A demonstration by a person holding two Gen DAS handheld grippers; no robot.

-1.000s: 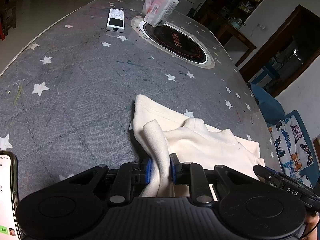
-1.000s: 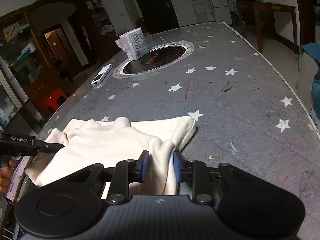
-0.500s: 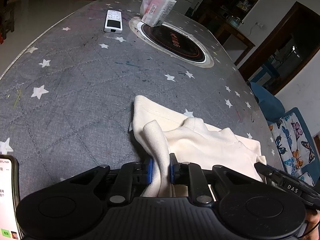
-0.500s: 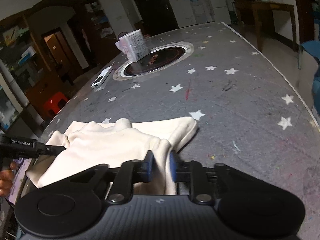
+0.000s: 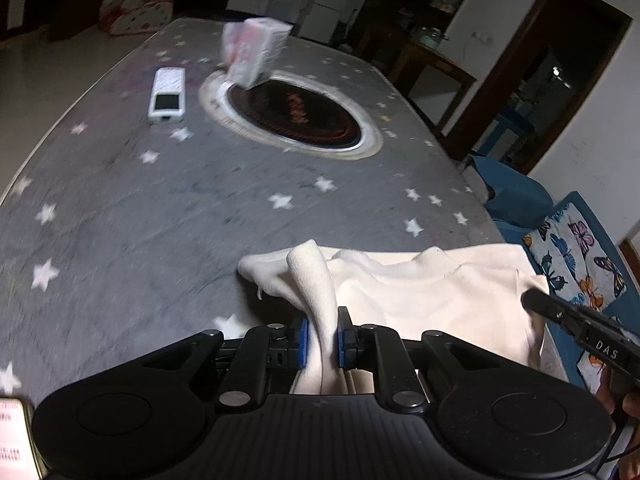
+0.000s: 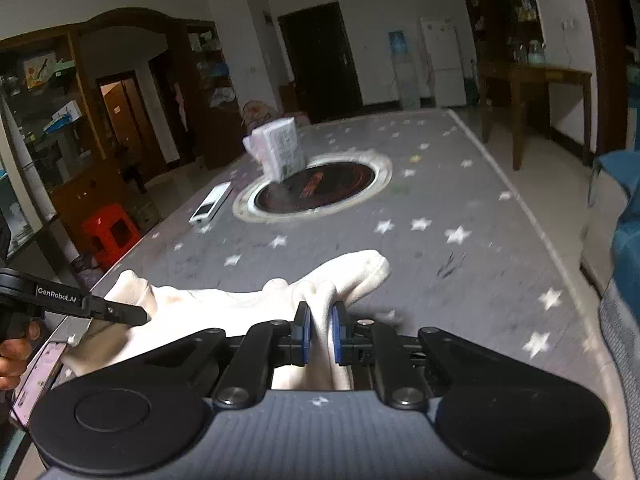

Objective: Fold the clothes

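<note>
A cream garment lies near the front of the grey star-patterned table. In the left wrist view my left gripper is shut on a raised fold at the garment's left edge. In the right wrist view my right gripper is shut on a bunched fold of the garment at its right edge. Both pinched edges are lifted off the table and the cloth sags between them. Each view shows the other gripper's black tip at the opposite edge: the right gripper and the left gripper.
A round dark hob is set into the table's middle, with a tissue pack leaning on its far rim. A white remote lies to its left. A phone lies at the near left edge. Blue chairs stand beside the table's right edge.
Both grippers have risen and lifted the pinched garment edges off the table. The right jaws narrowed from a loose gap to a tight pinch on the fold.
</note>
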